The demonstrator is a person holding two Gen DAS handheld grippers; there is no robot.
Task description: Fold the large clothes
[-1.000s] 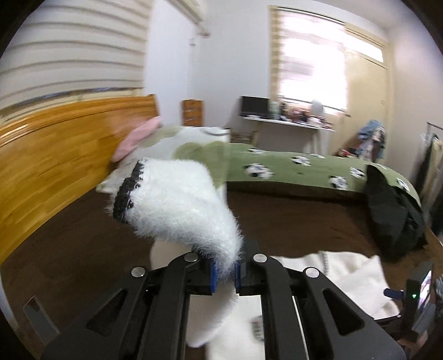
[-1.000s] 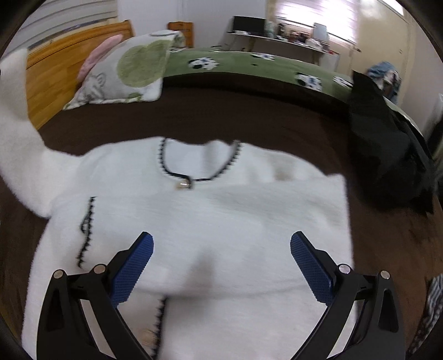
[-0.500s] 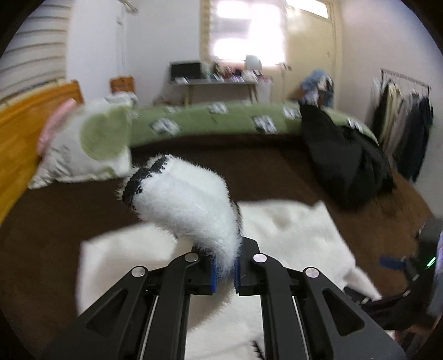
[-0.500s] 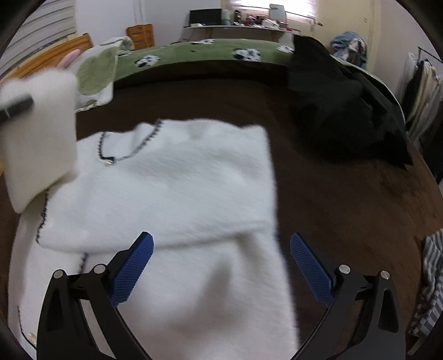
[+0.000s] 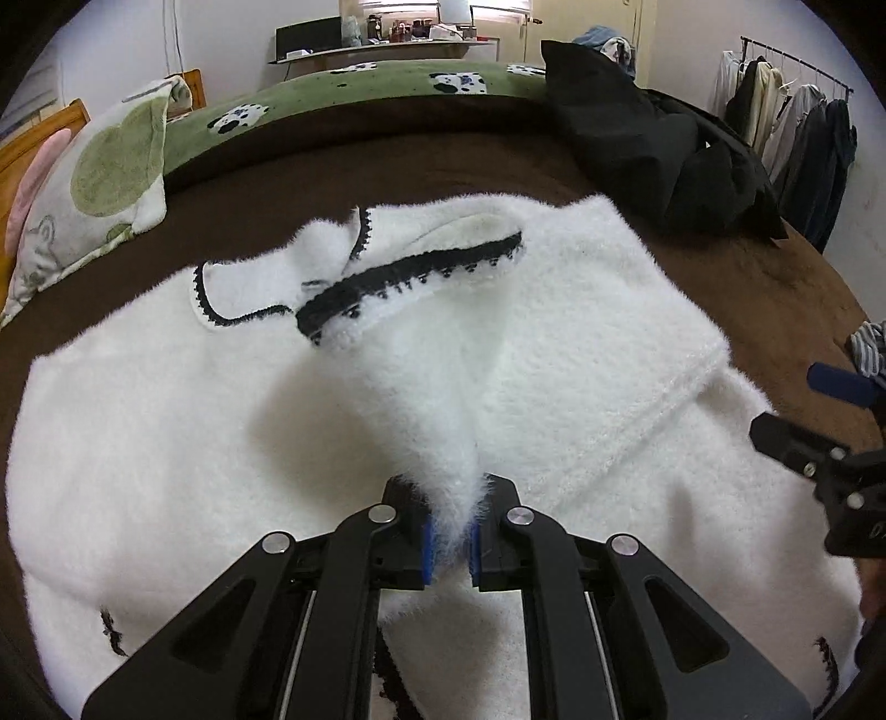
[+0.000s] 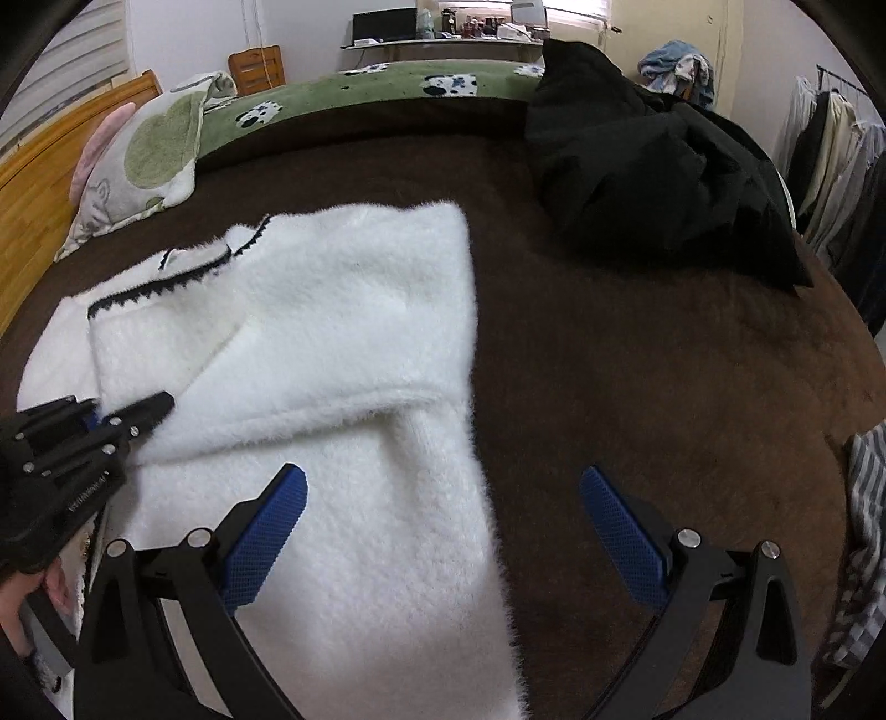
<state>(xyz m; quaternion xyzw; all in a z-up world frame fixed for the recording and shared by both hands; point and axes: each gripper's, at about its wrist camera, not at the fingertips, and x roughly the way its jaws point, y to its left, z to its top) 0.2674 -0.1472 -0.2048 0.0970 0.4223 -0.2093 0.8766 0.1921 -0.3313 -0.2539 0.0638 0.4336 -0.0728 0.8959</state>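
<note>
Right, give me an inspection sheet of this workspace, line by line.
Surface: dark brown bedspread on a bed with a wooden headboard.
Job's things: fluffy white cardigan with black trim lies flat; its black-cuffed sleeve is folded across the body.
Clutter: heap of black clothing; green-spotted white pillow; striped grey fabric at the bed's right edge.
Grippers: left gripper shut on the sleeve; right gripper open, holding nothing, over the cardigan's right edge.
Cables: nothing seen.
Surroundings: green cow-print blanket, cluttered shelf under a window, wooden chair, clothes rack.
</note>
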